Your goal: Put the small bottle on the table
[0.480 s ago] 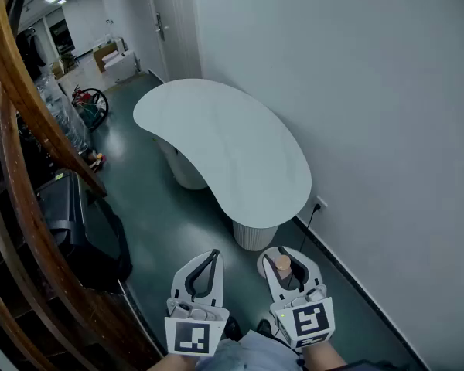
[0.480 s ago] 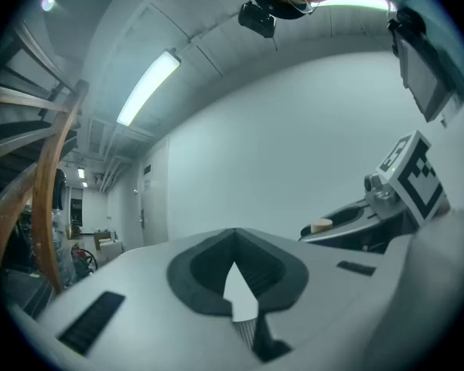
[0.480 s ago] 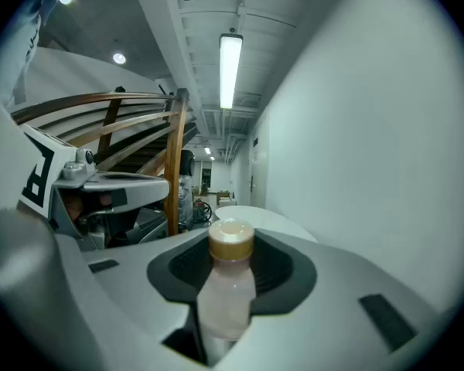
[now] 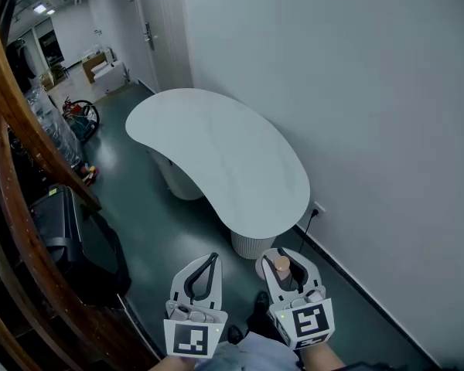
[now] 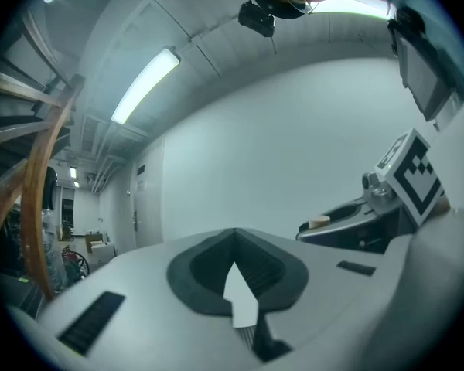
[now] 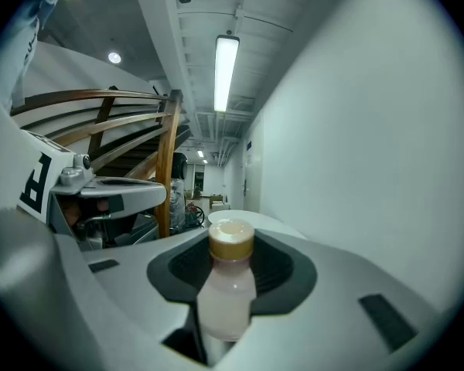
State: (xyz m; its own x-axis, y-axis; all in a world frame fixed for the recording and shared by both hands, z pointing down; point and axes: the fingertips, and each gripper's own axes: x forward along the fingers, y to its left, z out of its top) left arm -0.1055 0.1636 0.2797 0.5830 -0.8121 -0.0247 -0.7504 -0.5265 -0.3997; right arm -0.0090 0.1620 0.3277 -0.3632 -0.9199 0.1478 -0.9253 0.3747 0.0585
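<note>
1. Head view: left gripper (image 4: 214,257) and right gripper (image 4: 284,255) seen low in frame, held side by side close to the body, pointed ahead toward the table (image 4: 216,149).
2. Left: closed tip to tip, nothing between the jaws.
3. Right: clamped on the small bottle (image 4: 281,266), upright, tan cap, pale contents; carried over the floor (image 4: 155,222), just short of the table's near end.
4. Table: white, kidney-shaped, on ribbed pedestals, beside a white wall (image 4: 356,107).
5. Floor dark green; wooden stair rail (image 4: 19,207) at left; wall socket (image 4: 319,206) near the table's base.

Bottom of frame: the pale grey left gripper (image 4: 212,258) and right gripper (image 4: 284,260) are showing dark-lined jaws and wearing black-and-white marker cubes (image 4: 192,338).
</note>
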